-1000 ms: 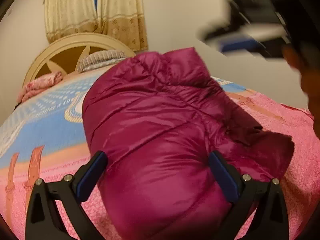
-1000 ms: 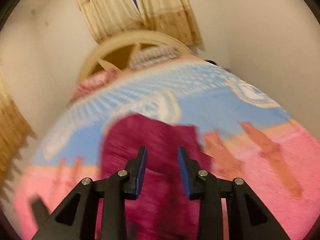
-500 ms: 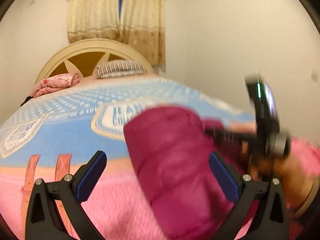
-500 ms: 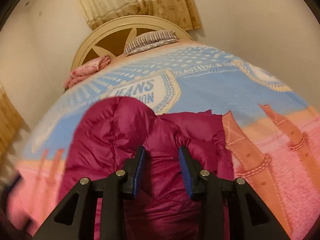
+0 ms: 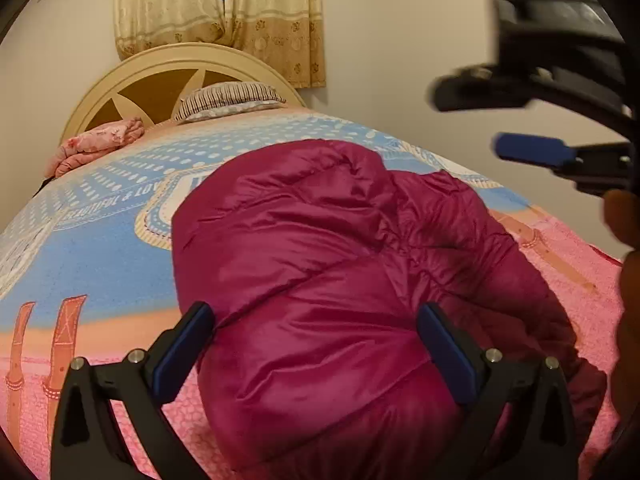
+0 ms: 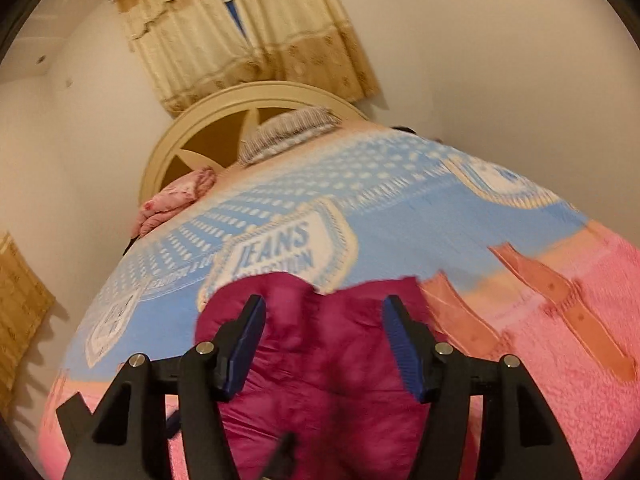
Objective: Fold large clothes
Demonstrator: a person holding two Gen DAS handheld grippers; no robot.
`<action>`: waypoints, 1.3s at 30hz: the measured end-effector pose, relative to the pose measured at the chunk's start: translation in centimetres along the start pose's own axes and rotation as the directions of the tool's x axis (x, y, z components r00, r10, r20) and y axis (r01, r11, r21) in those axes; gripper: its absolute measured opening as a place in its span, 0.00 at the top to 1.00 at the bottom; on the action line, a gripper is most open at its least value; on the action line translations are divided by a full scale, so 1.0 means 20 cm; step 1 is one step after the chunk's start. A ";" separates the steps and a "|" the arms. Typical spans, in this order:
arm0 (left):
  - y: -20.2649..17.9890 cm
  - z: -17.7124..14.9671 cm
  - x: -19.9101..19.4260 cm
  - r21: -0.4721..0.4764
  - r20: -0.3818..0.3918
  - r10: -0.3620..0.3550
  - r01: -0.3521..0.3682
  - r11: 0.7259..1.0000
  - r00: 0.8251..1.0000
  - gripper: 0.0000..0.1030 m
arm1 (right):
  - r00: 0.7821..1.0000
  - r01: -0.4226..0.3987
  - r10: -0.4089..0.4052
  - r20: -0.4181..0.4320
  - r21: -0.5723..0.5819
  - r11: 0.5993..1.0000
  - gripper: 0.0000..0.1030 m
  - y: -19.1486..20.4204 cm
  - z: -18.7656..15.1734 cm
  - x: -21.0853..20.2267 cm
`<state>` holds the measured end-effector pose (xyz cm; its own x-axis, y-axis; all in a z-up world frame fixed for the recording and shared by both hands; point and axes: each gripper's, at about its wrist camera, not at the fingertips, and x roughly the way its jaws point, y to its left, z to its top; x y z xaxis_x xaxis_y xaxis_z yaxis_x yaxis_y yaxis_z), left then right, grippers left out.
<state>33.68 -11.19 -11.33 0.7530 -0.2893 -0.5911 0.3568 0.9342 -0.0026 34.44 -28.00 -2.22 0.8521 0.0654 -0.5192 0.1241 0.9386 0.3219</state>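
A magenta puffer jacket (image 5: pixel 340 280) lies bundled on the bed, its shiny quilted back facing up. My left gripper (image 5: pixel 314 320) hovers over its near end, open wide, with a blue pad on either side of the bulk and neither pressing. In the left wrist view my right gripper (image 5: pixel 472 120) is blurred at the upper right, above the jacket, held by a hand (image 5: pixel 624 220). In the right wrist view the right gripper (image 6: pixel 324 344) hangs over the jacket (image 6: pixel 320 380); its jaws are opening and nothing is pinched between them.
The bed is covered by a blue and pink blanket (image 5: pixel 100 248) with printed lettering. A striped pillow (image 5: pixel 228 98) and a folded pink cloth (image 5: pixel 96 144) lie by the cream headboard (image 5: pixel 132 76). Curtains (image 5: pixel 224 12) hang behind, and a plain wall runs along the right.
The right gripper's jaws have spread apart and it has lifted off the jacket toward the upper right. The left wrist view has swung back, so the jacket sits centred between the left jaws.
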 end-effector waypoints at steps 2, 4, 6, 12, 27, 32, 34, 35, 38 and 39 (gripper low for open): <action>0.05 0.02 -0.04 -0.023 0.004 0.024 -0.024 0.999 1.000 0.00 | 1.000 -0.028 0.028 -0.003 0.022 0.999 0.48 -0.01 -0.02 0.06; 0.14 0.06 -0.09 -0.077 0.023 0.061 -0.059 0.995 0.998 0.00 | 0.999 -0.007 0.008 -0.051 0.027 1.000 0.58 -0.06 -0.07 0.17; 0.22 0.13 -0.15 -0.139 0.071 0.115 -0.104 0.985 0.991 0.00 | 0.996 0.027 -0.026 -0.079 0.009 1.000 0.63 -0.09 -0.14 0.24; 0.19 0.30 0.03 -0.125 0.015 0.215 -0.211 0.969 0.977 0.00 | 0.992 0.111 -0.115 -0.057 -0.060 0.992 0.64 -0.12 -0.22 0.31; 0.10 0.16 0.39 -0.043 -0.129 0.230 -0.238 0.970 0.964 0.00 | 0.979 0.153 -0.163 -0.124 -0.089 0.984 0.64 -0.20 -0.28 0.42; 0.08 0.14 0.41 -0.035 -0.138 0.231 -0.238 0.971 0.963 0.00 | 0.976 0.156 -0.167 -0.140 -0.085 0.984 0.64 -0.21 -0.28 0.44; 0.08 0.14 0.42 -0.035 -0.144 0.229 -0.236 0.971 0.963 0.00 | 0.976 0.155 -0.165 -0.143 -0.080 0.985 0.64 -0.22 -0.29 0.44; 0.08 0.14 0.43 -0.034 -0.147 0.228 -0.235 0.971 0.963 0.00 | 0.975 0.155 -0.165 -0.146 -0.078 0.985 0.64 -0.22 -0.28 0.45; 0.08 0.13 0.44 -0.038 -0.156 0.220 -0.228 0.973 0.963 0.00 | 0.975 0.156 -0.165 -0.150 -0.072 0.985 0.64 -0.23 -0.29 0.46; 0.08 0.13 0.44 -0.039 -0.159 0.218 -0.227 0.973 0.963 0.00 | 0.974 0.156 -0.165 -0.152 -0.071 0.985 0.64 -0.23 -0.29 0.46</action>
<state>42.35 -12.83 -14.50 0.7149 -0.0412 -0.6980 0.1548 0.9828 0.1006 38.73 -29.76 -13.03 0.7324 -0.0401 -0.6797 0.2193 0.9590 0.1797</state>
